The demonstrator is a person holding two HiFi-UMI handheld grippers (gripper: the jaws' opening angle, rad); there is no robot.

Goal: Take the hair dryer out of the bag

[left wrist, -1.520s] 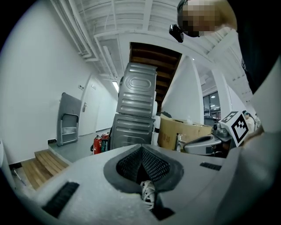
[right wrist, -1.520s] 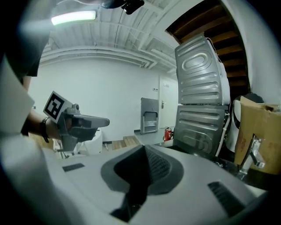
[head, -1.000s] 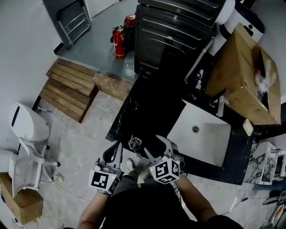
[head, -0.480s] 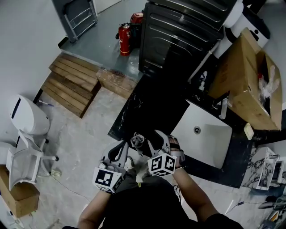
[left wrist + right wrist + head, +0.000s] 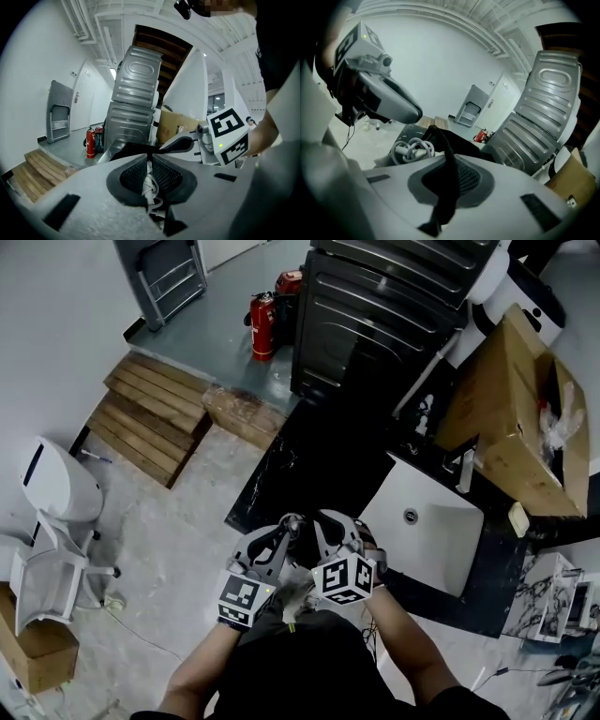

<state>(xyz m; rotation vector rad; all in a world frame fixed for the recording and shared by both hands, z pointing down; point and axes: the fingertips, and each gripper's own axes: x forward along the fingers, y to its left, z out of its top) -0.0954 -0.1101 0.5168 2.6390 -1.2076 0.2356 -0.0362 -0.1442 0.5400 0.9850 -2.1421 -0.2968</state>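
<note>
Both grippers meet at the near edge of the black counter (image 5: 319, 456) in the head view. My left gripper (image 5: 284, 532) is shut on a white twisted cord (image 5: 150, 180) that runs between its pads, with black bag fabric (image 5: 140, 151) just beyond the tips. My right gripper (image 5: 323, 526) is shut on a strip of the black bag (image 5: 447, 187). In the right gripper view a coil of white cord (image 5: 411, 149) lies at the bag's mouth, under the left gripper (image 5: 379, 101). The hair dryer's body is hidden.
A white sink (image 5: 427, 521) is set into the counter to the right. A cardboard box (image 5: 511, 418) stands at the back right, a tall black appliance (image 5: 394, 315) behind the counter. A fire extinguisher (image 5: 260, 324), wooden steps (image 5: 155, 418) and a white chair (image 5: 47, 559) are on the floor at left.
The right gripper's jaws went from wide open to shut on the black bag fabric. The left gripper moved right, up against the right one, and the cord coil is now covered in the head view.
</note>
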